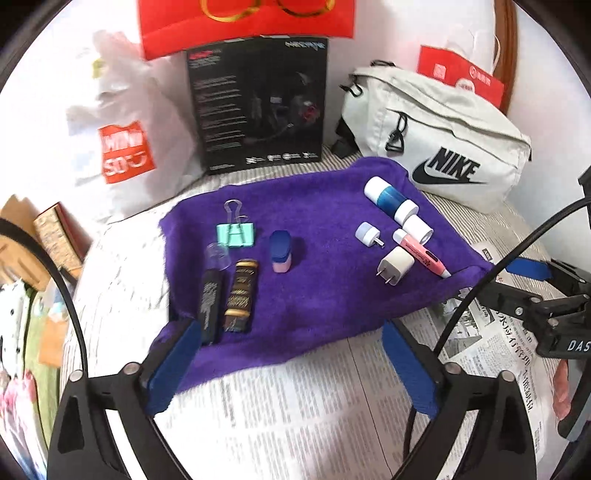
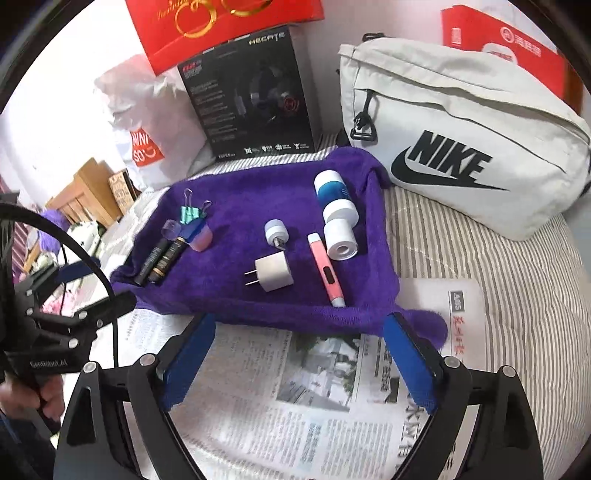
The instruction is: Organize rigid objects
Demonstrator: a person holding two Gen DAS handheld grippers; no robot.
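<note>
A grey-and-white striped bed sheet (image 2: 461,258) covers the surface, with sheets of printed newspaper (image 2: 295,387) spread over its near part. On top lies a fuzzy purple towel (image 2: 236,199), and the small rigid items sit on it in two loose groups. To the left: a mint-green binder clip (image 1: 236,233), a blue-and-pink eraser-like block (image 1: 281,252), a slim black tube with a clear cap (image 1: 211,291) and, touching it, a black-and-gold tube (image 1: 241,295). To the right: a blue-and-white cylindrical bottle (image 2: 334,201), a white roll (image 2: 340,243) just beside it, a pink pen-shaped tool (image 2: 327,271), a white two-prong charger cube (image 2: 273,275) and a small round white plug (image 2: 275,232).

Behind the towel stand a black headset box (image 2: 251,96), a red gift bag (image 2: 221,29), a white plastic shopping bag (image 1: 122,147) and an off-white Nike waist bag (image 2: 461,140), against a pale wall.

The left gripper (image 1: 291,354) hovers over the towel's near edge, blue-padded fingers spread wide and holding nothing. The right gripper (image 2: 299,350) hangs over the newspaper, likewise spread and unloaded.
</note>
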